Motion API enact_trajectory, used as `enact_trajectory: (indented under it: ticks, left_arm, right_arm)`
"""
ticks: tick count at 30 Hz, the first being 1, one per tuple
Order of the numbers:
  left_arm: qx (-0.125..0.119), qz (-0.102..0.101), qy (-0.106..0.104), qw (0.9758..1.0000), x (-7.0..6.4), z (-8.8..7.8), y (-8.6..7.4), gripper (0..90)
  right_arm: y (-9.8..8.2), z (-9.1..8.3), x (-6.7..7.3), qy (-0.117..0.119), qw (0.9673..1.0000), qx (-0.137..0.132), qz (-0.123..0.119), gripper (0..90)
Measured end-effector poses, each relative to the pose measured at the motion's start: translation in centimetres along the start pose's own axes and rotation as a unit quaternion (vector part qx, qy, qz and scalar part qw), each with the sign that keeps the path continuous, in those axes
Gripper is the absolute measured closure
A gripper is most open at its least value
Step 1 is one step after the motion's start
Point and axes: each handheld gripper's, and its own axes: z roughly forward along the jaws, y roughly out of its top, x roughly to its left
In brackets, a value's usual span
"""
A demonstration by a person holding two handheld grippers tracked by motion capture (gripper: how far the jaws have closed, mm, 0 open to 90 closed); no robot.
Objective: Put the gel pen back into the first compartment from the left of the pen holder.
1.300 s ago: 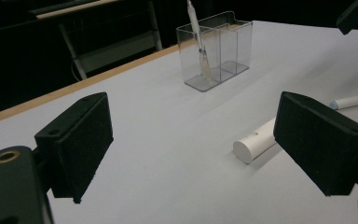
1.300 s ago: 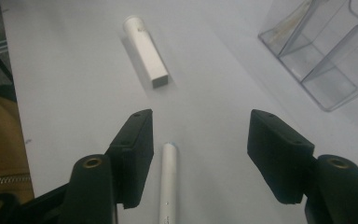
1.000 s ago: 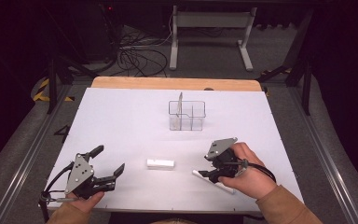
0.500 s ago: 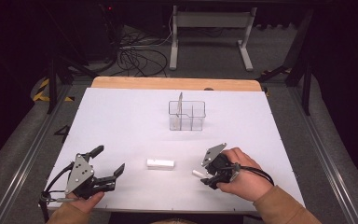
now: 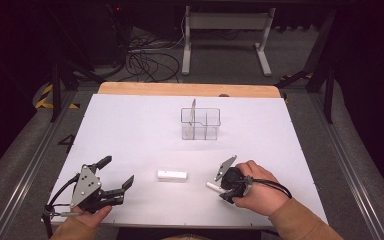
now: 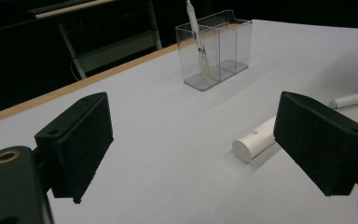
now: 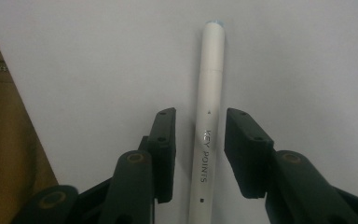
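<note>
The flat white matte table top carries all the work, smooth and unmarked, with a pale wooden edge strip along the side farthest from both grippers. Well ahead of the grippers stands a clear rigid plastic organiser box with dividers, and one slim pen stands upright in a compartment on its left side. The left gripper rests low on the table with its black foam-faced jaws spread wide and nothing between them; in the left gripper view a short white plastic cylinder, apparently a marker, lies ahead of it and toward its right jaw, apart from both pads. The right gripper is tilted down over a long white plastic pen with grey "KEY POINTS" lettering, which lies flat on the table and runs straight out between the jaws. The jaws stand narrow, one on each side of the barrel, with a thin gap on each side, so the pen is bracketed but not yet clamped. Judgement: the step in hand is the grasp of this pen. The next move calls for closing squarely on the smooth round barrel, which could roll or slip, then lifting and carrying it forward to the organiser.
</note>
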Motion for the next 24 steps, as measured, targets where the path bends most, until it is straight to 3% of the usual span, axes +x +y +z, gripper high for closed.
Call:
enact_trajectory:
  ticks: [9,24]
  left_arm:
    - [0.001,0.000,-0.001,1.0000,-0.01,0.01,-0.01,12.6]
    - [0.001,0.001,-0.001,1.0000,-0.04,0.02,0.01,12.6]
  right_arm:
    - [0.02,0.56,-0.03,-0.010,0.9996,0.023,0.009,77.9]
    - [0.11,0.87,0.20,-0.017,0.9993,0.032,0.010,78.9]
